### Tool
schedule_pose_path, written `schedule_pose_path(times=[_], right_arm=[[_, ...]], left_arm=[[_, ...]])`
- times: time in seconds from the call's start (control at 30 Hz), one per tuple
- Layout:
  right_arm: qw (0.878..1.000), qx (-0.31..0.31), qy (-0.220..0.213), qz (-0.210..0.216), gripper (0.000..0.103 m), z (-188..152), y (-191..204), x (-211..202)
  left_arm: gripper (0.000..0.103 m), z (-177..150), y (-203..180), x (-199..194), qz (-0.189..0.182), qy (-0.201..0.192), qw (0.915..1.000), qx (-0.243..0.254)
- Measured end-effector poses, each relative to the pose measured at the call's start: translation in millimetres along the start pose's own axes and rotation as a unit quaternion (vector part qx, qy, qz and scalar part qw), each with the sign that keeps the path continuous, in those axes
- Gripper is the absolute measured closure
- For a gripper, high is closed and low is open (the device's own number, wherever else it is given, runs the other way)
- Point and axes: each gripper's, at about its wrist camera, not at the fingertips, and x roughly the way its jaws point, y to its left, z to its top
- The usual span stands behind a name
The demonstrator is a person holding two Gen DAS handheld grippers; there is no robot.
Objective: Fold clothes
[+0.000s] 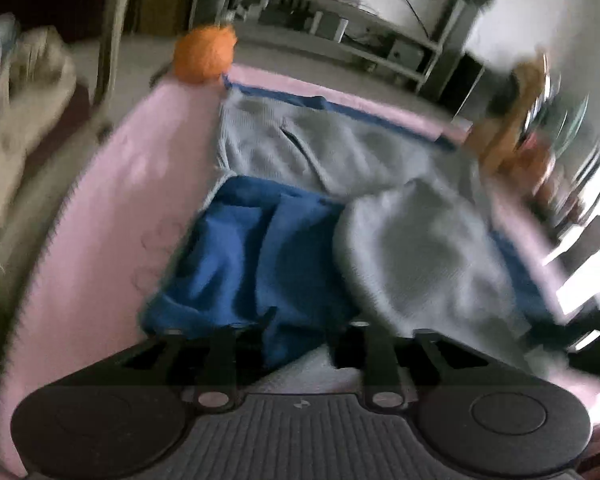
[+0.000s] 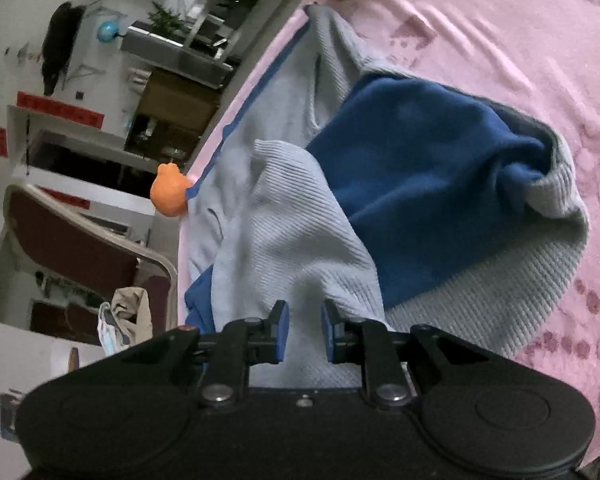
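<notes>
Grey ribbed sweater [image 2: 300,216], blue lining [image 2: 420,184] showing, lying half-folded on pink tabletop [image 2: 500,40]. Right gripper [image 2: 304,332] fingers pinching grey flap at 6 o'clock, carrying fold. Left gripper [image 1: 296,344] blurred, finger state unclear. Next: lay flap flat, edges aligned.

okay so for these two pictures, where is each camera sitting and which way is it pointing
Left wrist: on the left gripper, looking along the pink bed cover over the grey-and-blue garment; blurred, fingers dark.
Right wrist: on the right gripper, rolled sideways, blue pads around grey fabric.
Shared: garment, orange toy.
</notes>
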Motion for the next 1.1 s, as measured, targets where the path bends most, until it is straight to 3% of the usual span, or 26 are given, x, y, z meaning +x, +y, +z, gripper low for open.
schedule_pose_path(times=[0.1,0.2,0.43,0.5,0.6,0.67,0.93,1.1], right_arm=[[1.000,0.016,0.002,0.004,0.082,-0.8,-6.0,-2.1],[1.000,0.022,0.001,0.002,0.080,-2.1,-8.9,-4.1],[1.000,0.021,-0.012,-0.010,0.072,-1.4,-8.9,-3.3],[1.000,0.021,-0.015,-0.015,0.071,-0.6,-9.9,-2.6],[0.999,0.020,-0.019,-0.023,0.071,0.7,-11.5,-2.0],[0.999,0.020,-0.022,-0.028,0.071,2.5,-13.4,-2.4],[0.999,0.026,-0.022,-0.031,0.069,4.8,-21.7,-8.0],[0.999,0.012,-0.015,-0.031,0.064,4.1,-16.6,-5.6]], left_arm=[[0.064,5.4,12.5,0.4,-0.070,0.036,0.9963,-0.034],[0.062,-1.1,-10.8,-0.4,-0.037,0.029,0.9978,0.047],[0.063,-14.1,-28.2,9.0,-0.010,0.036,0.9926,0.115],[0.072,-17.8,-33.2,11.7,-0.002,0.038,0.9902,0.134],[0.097,-23.4,-40.7,15.7,0.009,0.041,0.9857,0.163],[0.101,-27.1,-45.7,18.3,0.017,0.043,0.9821,0.182],[0.101,-59.9,-56.5,8.0,0.053,0.083,0.9682,0.230],[0.087,-67.0,-57.9,2.1,0.091,0.093,0.9644,0.230]])
